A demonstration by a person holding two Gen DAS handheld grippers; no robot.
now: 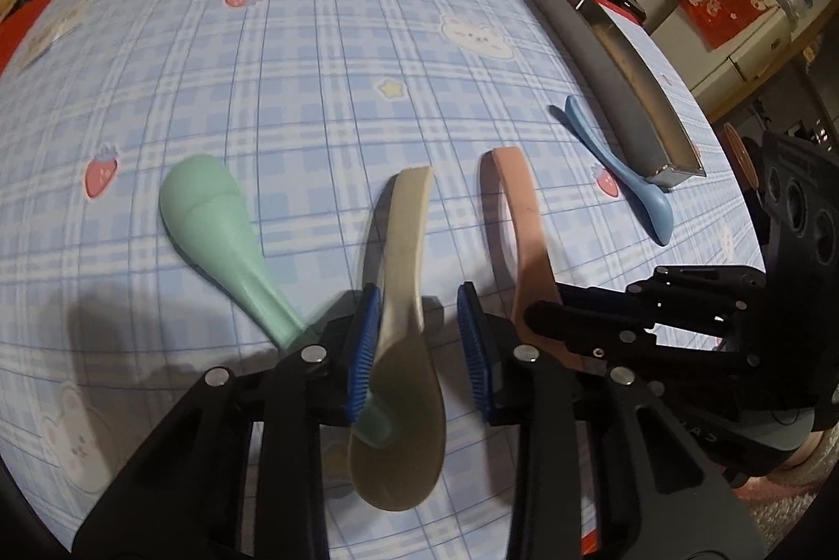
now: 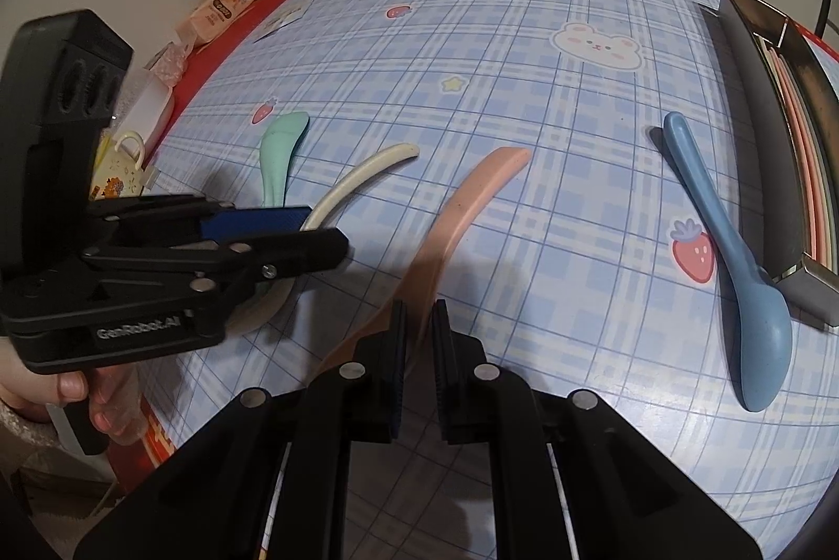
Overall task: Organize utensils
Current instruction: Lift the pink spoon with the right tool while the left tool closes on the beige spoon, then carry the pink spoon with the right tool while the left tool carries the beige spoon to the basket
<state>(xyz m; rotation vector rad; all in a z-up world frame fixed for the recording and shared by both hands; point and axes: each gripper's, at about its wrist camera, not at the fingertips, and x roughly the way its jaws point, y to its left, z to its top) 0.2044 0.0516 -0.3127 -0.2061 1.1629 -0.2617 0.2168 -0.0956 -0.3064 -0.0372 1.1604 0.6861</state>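
Left tongs (image 1: 419, 340): closest to the camera. The blue pads stand on each side of the cream spoon (image 1: 404, 340). One pad looks to touch it. The other pad has a gap. So they are narrow but not yet gripping.
Right tongs (image 2: 419, 350): shut tight on the handle of the pink spoon (image 2: 461, 203). The far tip of the spoon is at the table (image 2: 524, 88).
Cream spoon: bowl down near the camera, handle pointing away. It lies partly over the green spoon (image 1: 210, 219).
Green spoon: flat on the table, off to the left. Nobody is holding it.
Blue spoon (image 2: 734, 266): flat on the table, just beside the metal tray (image 2: 760, 88), maybe touching its end.
Metal tray: long and thin, at the right edge of the table. The right camera shows some long pink and pale sticks already inside. I cannot tell what they are.
Done so far: only those things in the tray.
Left to do: I think all four spoons. Two are being picked up. Two are waiting.
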